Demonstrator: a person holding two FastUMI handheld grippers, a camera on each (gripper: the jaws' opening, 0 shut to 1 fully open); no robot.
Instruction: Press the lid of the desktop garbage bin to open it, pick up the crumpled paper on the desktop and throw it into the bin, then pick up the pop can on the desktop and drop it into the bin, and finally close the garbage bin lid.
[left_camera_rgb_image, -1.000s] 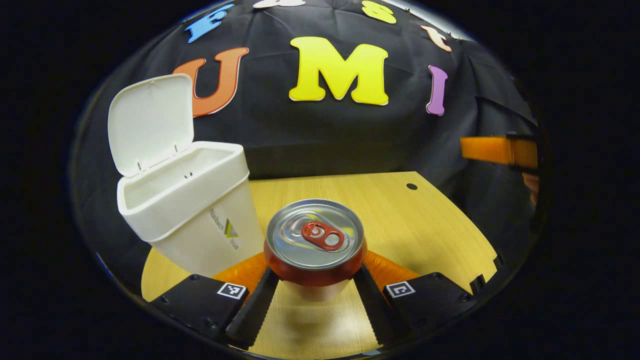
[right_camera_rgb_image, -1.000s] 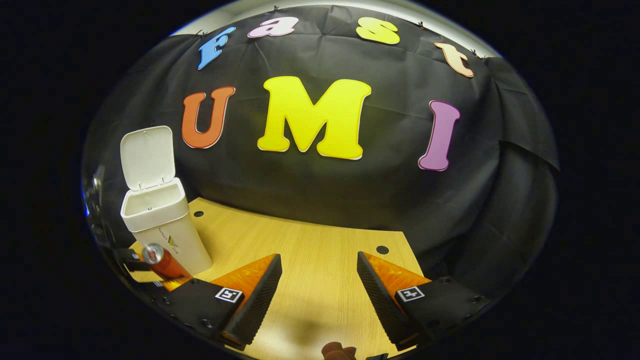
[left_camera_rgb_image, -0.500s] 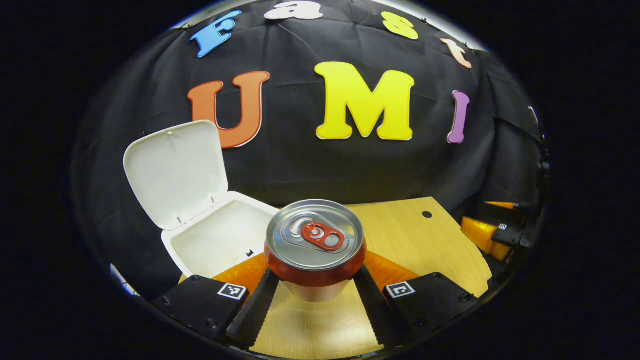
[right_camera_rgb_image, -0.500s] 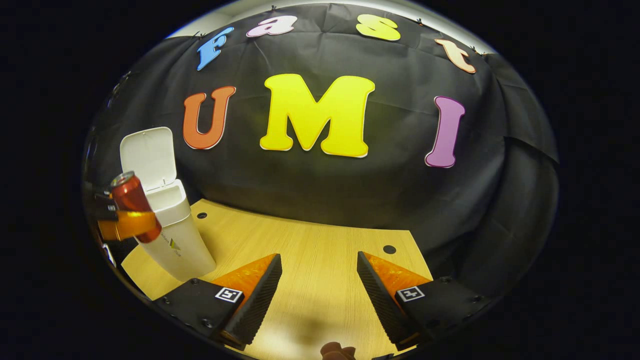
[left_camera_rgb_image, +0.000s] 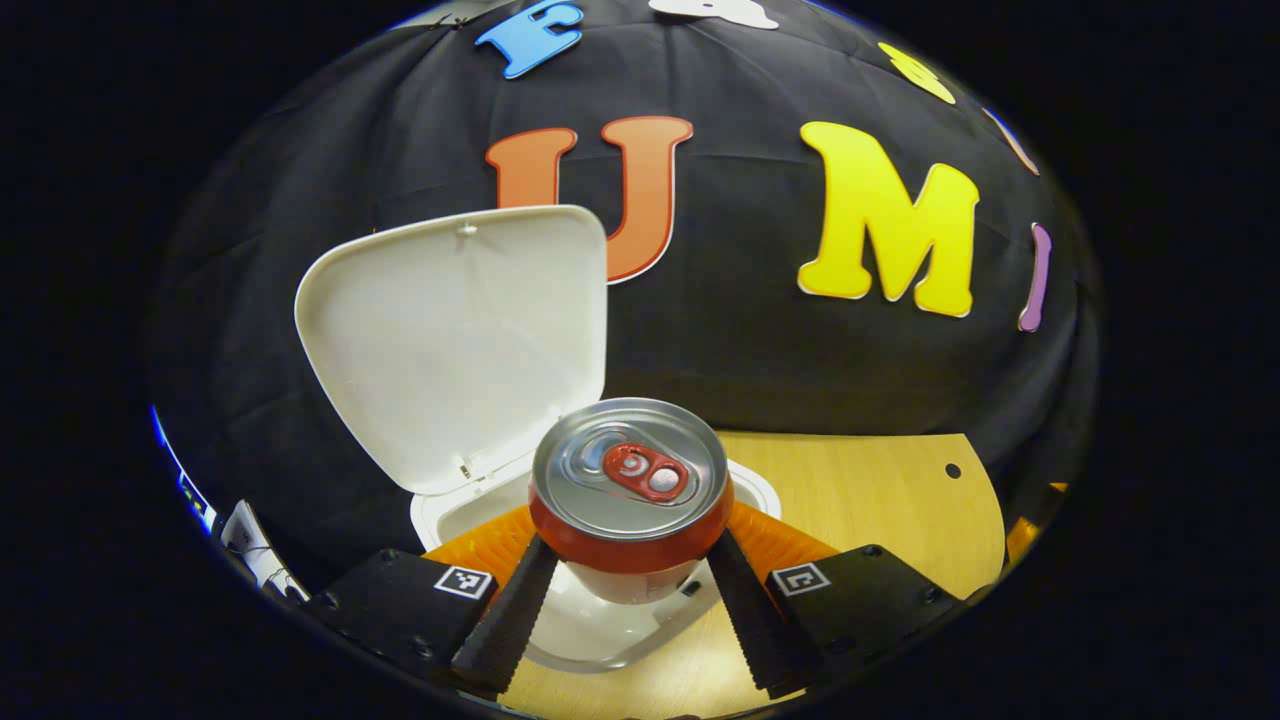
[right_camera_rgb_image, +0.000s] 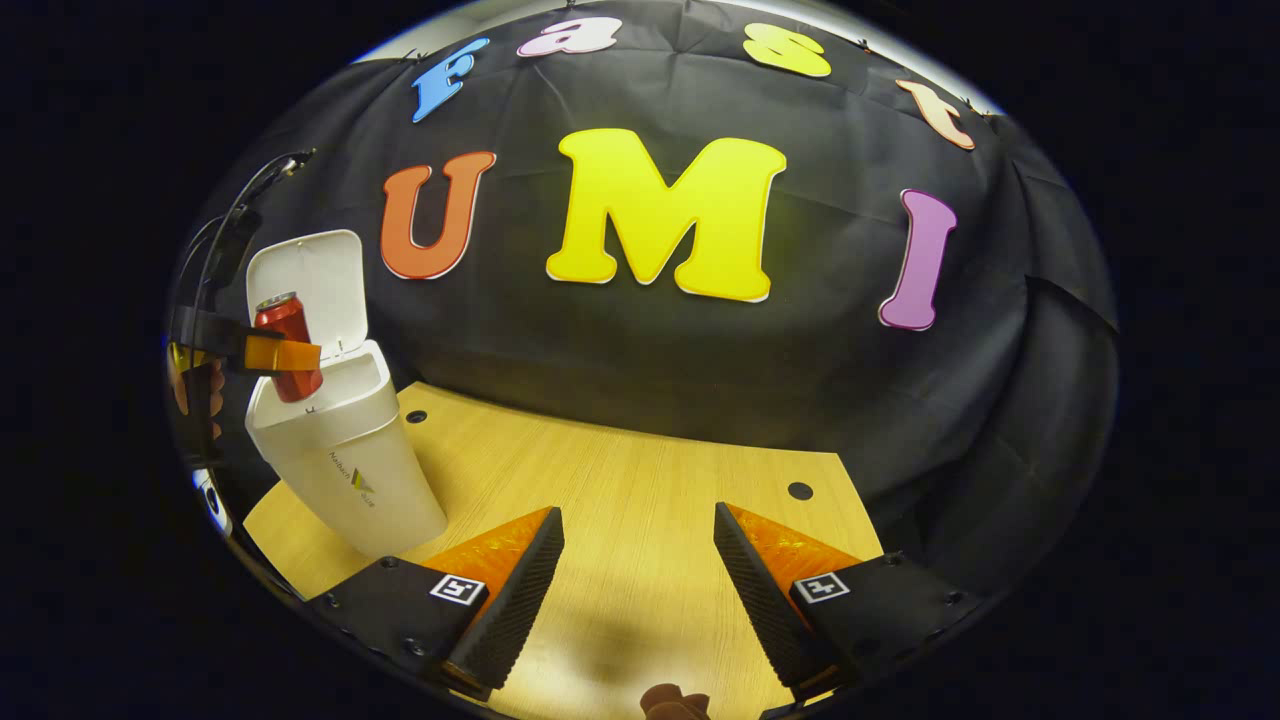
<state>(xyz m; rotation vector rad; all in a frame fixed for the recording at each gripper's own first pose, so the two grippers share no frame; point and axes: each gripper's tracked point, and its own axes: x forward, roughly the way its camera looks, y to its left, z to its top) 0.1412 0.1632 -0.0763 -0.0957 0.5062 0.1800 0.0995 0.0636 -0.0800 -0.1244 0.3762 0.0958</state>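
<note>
A red pop can (left_camera_rgb_image: 630, 490) with a silver top stands upright between my left gripper's (left_camera_rgb_image: 630, 590) fingers, which are shut on its sides. It hangs right over the mouth of the white bin (left_camera_rgb_image: 600, 625), whose lid (left_camera_rgb_image: 460, 340) stands up behind it. In the right gripper view the can (right_camera_rgb_image: 290, 345) is seen just above the bin (right_camera_rgb_image: 345, 460) at the far left, with the lid (right_camera_rgb_image: 310, 285) raised behind it. My right gripper (right_camera_rgb_image: 638, 580) is open over the wooden table (right_camera_rgb_image: 640, 500) with nothing between its fingers. The crumpled paper is hidden from me.
The table (left_camera_rgb_image: 880, 500) reaches to the right of the bin, with a small dark hole (left_camera_rgb_image: 952, 470) near its far edge. Two such holes (right_camera_rgb_image: 800, 491) show in the right gripper view. The black cloth wall closes off the back.
My left gripper has carried the can up and over from beside the bin to above its open mouth. The right gripper has hardly moved.
</note>
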